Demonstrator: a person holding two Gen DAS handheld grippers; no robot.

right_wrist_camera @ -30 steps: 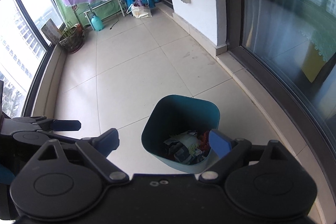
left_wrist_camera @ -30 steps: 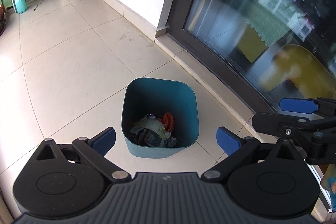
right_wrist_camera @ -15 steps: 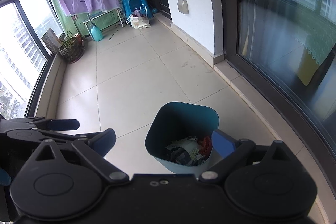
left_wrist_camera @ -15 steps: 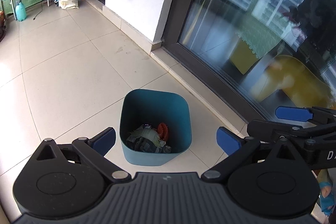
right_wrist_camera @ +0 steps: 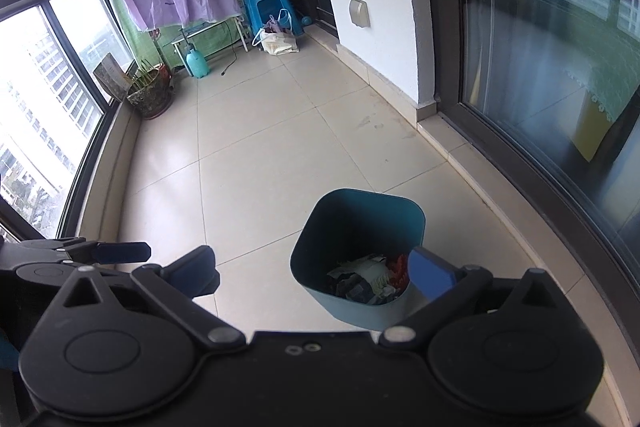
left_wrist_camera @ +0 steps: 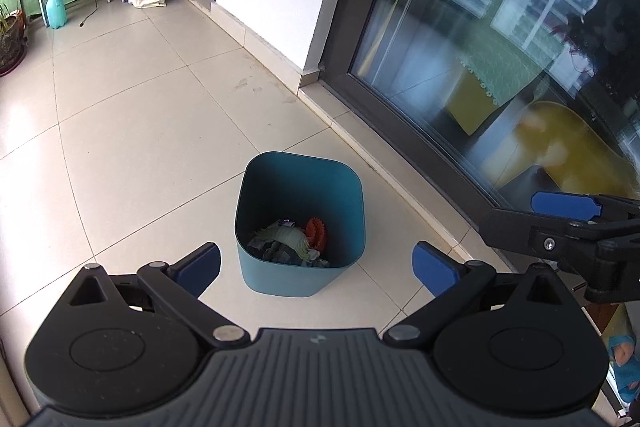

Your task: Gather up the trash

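Both tools hang above the tiled floor (left_wrist_camera: 132, 131), spread wide and holding nothing. The left tool (left_wrist_camera: 316, 263) frames the teal bin (left_wrist_camera: 300, 279), upright near the glass door (left_wrist_camera: 480, 67). Crumpled trash (left_wrist_camera: 288, 241) lies in its bottom. The right tool (right_wrist_camera: 312, 269) hovers just beside, its right finger overlapping the bin's rim in view.

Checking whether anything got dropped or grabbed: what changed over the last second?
Both cameras drew back and up from the teal bin, so it looks smaller. Nothing was grasped or released. The left gripper and right gripper stay open and empty; the trash lies unchanged inside.
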